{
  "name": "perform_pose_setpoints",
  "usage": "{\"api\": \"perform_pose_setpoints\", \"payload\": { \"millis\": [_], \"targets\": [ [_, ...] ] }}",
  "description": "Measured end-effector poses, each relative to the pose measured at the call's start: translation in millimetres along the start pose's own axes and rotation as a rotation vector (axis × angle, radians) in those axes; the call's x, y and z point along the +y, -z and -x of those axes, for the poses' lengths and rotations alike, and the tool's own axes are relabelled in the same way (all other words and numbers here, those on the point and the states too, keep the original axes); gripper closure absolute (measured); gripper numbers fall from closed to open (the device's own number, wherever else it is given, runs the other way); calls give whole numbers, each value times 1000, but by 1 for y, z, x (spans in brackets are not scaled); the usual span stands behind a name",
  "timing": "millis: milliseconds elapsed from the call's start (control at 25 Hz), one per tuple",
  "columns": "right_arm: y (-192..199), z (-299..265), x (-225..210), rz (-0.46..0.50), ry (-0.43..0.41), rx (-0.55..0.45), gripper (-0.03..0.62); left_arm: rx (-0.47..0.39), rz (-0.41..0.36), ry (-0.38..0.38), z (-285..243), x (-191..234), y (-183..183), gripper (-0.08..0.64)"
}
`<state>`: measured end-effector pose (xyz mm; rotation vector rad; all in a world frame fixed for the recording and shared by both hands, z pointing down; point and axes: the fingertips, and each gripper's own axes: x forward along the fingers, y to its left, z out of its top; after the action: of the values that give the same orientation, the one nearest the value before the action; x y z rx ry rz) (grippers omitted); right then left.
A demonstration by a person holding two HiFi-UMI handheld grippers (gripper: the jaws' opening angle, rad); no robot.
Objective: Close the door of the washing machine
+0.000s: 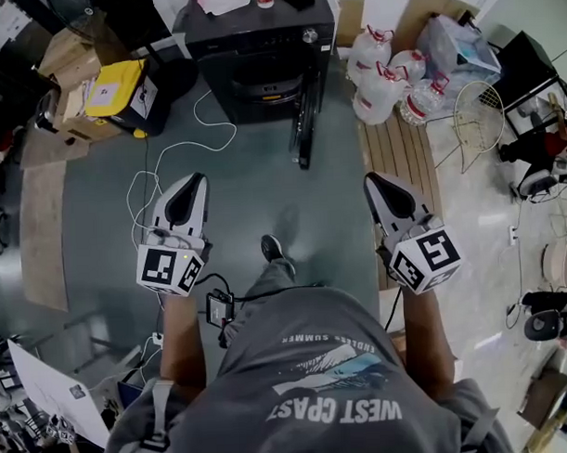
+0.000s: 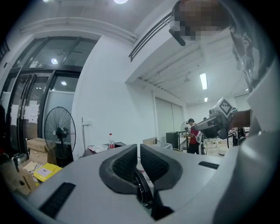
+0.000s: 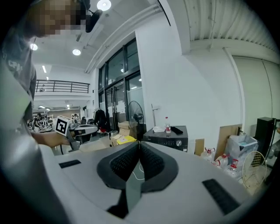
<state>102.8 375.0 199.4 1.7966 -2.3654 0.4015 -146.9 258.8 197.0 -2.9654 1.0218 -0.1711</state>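
The black washing machine stands at the far end of the grey floor, its door swung open toward me on the right side. Both grippers are held out in front of me, well short of the machine. My left gripper is shut with nothing between its pads. My right gripper is likewise shut and empty, its fingers pointing toward the machine. In the left gripper view only the machine's top with a bottle shows above the gripper body.
Several water jugs and a wooden pallet lie right of the machine. Cardboard boxes and a yellow parcel sit to its left. A white cable trails over the floor. A standing fan is at the left.
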Motion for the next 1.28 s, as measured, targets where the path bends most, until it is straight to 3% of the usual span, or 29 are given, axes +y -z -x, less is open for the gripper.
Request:
{"api": "perform_pose_setpoints", "payload": {
  "millis": [320, 560, 1000, 1280],
  "targets": [
    [-24, -68, 0, 2, 52, 36, 561, -35, 20, 40, -47, 72, -3, 525],
    [-39, -98, 9, 45, 67, 73, 561, -69, 55, 26, -55, 109, 4, 525],
    [-40, -153, 21, 55, 25, 98, 561, -78, 72, 15, -58, 145, 11, 525],
    [-35, -180, 2, 74, -13, 117, 561, -45, 57, 19, -76, 146, 20, 525]
  ]
}}
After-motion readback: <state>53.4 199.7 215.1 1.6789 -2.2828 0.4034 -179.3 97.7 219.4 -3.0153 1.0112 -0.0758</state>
